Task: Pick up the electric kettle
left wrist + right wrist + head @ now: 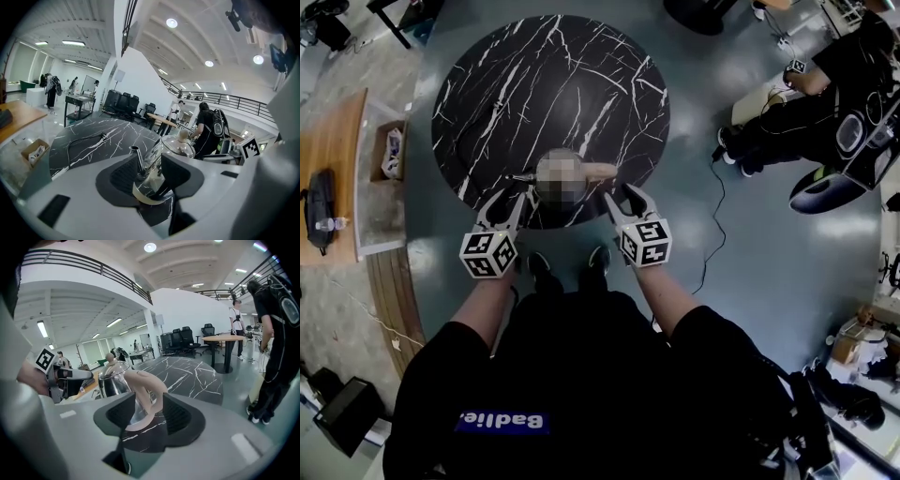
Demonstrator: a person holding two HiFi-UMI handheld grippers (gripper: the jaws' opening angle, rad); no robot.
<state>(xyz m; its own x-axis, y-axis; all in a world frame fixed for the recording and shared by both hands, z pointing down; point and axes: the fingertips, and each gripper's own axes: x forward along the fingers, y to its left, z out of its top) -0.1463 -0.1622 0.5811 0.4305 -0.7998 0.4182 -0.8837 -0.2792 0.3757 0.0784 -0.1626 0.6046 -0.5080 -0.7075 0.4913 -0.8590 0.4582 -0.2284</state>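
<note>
Kettle point(112, 380) stands at the table point(553, 84) edge nearest the person. Its handle point(150, 383) lies between the right claw point(150, 416) jaws and its spout point(137, 159) between the left claw point(150, 180) jaws, both pairs apart, neither pressing

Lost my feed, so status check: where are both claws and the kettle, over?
Both open: left claw straddles spout, right claw straddles handle, no grip. Steel kettle upright on marble table, near edge. Loose cord on table, not blocking.
</note>
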